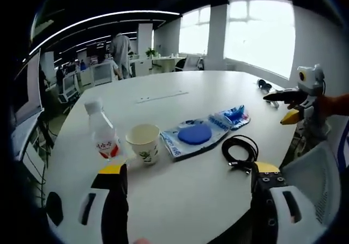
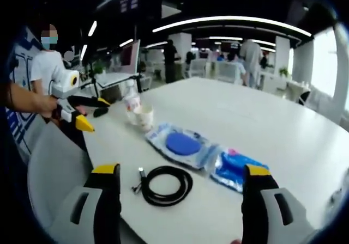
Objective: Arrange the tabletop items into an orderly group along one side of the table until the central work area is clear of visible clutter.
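On the white table (image 1: 180,200) a clear water bottle (image 1: 103,132) with a red label stands beside a paper cup (image 1: 144,143). To their right lie a clear packet holding a blue disc (image 1: 193,135), a smaller blue packet (image 1: 233,116) and a coiled black cable (image 1: 240,148). My left gripper (image 1: 189,168) is open at the near edge, short of the cup. My right gripper (image 1: 277,108) hovers open off the table's right side. From the right gripper view, the cable (image 2: 163,185), disc packet (image 2: 182,144), blue packet (image 2: 237,168), cup (image 2: 144,116) and bottle (image 2: 131,99) lie ahead of my open right gripper (image 2: 180,170). The left gripper (image 2: 94,113) is open there too.
A grey chair (image 1: 311,162) stands by the table's edge near the cable. A small black object (image 1: 264,84) lies at the far right rim, and a white strip (image 1: 162,96) runs across the table's middle. People and desks fill the office behind.
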Available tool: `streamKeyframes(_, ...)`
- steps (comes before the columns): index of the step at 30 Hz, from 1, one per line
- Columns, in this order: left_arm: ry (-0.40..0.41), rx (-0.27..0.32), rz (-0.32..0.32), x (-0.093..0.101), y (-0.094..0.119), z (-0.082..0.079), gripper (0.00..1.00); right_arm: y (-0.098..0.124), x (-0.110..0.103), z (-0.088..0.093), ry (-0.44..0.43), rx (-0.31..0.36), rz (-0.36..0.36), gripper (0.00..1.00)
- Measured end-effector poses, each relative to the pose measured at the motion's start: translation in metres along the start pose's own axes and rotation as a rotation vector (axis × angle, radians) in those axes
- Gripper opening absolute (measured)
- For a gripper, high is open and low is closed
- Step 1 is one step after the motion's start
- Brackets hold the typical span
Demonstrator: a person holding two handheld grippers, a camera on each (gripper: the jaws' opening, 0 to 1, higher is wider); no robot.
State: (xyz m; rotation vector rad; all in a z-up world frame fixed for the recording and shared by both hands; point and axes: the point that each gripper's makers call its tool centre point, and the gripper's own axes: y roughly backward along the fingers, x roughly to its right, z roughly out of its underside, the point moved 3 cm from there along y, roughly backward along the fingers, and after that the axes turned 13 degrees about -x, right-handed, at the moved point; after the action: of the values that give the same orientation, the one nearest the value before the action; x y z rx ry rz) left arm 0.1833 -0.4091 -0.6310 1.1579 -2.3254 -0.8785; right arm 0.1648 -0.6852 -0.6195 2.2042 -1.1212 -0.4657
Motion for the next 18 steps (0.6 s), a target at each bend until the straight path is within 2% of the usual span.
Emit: streamKeyframes(18, 0.004, 0.010, -0.010, 0.002, 0.015, 0.009, 0.93, 0.018, 0.006, 0.022, -0.033, -0.009, 0.019, 0.92)
